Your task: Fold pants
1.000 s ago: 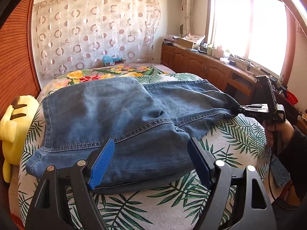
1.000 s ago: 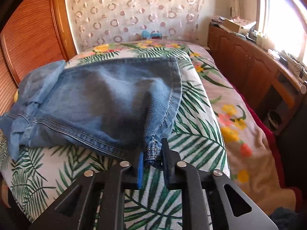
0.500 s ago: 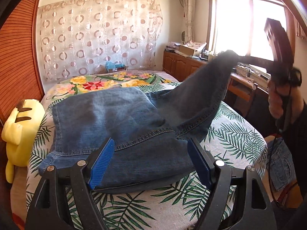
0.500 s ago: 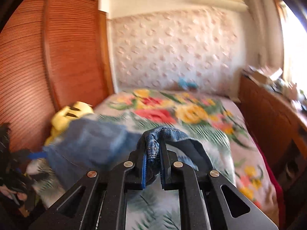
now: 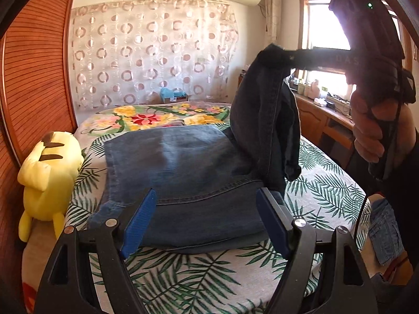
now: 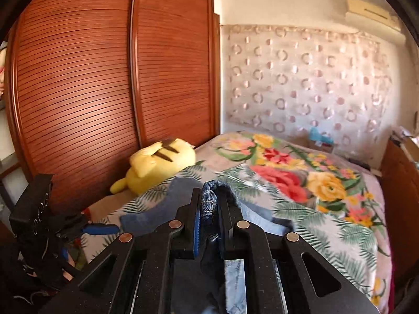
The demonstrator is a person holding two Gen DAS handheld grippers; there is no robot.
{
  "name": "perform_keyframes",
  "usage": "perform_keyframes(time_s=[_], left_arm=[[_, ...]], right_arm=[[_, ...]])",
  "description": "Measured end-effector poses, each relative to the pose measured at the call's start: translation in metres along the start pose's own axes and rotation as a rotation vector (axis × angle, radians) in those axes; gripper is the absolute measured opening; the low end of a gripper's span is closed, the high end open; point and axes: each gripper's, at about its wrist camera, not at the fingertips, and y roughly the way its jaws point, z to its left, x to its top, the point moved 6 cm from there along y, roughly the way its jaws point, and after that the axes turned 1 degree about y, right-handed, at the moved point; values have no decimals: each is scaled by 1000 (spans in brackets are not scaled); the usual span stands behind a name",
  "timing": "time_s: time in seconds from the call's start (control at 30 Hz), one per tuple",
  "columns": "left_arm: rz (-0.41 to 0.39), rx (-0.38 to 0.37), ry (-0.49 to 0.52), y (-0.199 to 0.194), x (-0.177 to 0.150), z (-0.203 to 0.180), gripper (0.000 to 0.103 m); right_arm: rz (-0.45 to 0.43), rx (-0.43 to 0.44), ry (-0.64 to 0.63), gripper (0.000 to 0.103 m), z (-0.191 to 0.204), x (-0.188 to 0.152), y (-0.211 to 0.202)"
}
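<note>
Blue denim pants (image 5: 193, 167) lie flat on the leafy bedspread (image 5: 183, 269). My left gripper (image 5: 207, 193) hovers open at their near edge, its blue pads (image 5: 138, 219) on either side of the cloth and not pressing it. My right gripper (image 5: 280, 57), held by a hand (image 5: 371, 130), is raised high on the right and shut on the leg hem, so the leg hangs from it in a dark drape (image 5: 264, 130). In the right wrist view the hem (image 6: 209, 204) is pinched between that gripper's (image 6: 209, 196) jaws; the left gripper (image 6: 99, 229) shows low on the left.
A yellow plush toy (image 5: 49, 167) lies at the bed's left edge against the slatted wooden wardrobe (image 6: 104, 78). A wooden cabinet (image 5: 322, 123) with clutter runs under the window on the right. A flowered blanket (image 6: 301, 178) covers the far half of the bed.
The right gripper rose from bed level with the leg hem and swung it up and over towards the pants' body. The left gripper drew back a little and stayed open.
</note>
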Motion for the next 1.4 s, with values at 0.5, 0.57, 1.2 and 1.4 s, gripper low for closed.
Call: perform_keyframes(time_s=[0.5, 0.57, 1.2, 1.4], left_arm=[[38, 12, -29, 17, -15, 15, 79], [53, 26, -34, 24, -19, 20, 79], [217, 15, -26, 94, -37, 54, 41], [196, -11, -44, 99, -33, 59, 30]], right_arm=[[113, 30, 16, 46, -42, 17, 24], [113, 8, 20, 48, -45, 10, 22], [306, -75, 216, 53, -55, -71, 58], [352, -7, 246, 53, -38, -73, 69]])
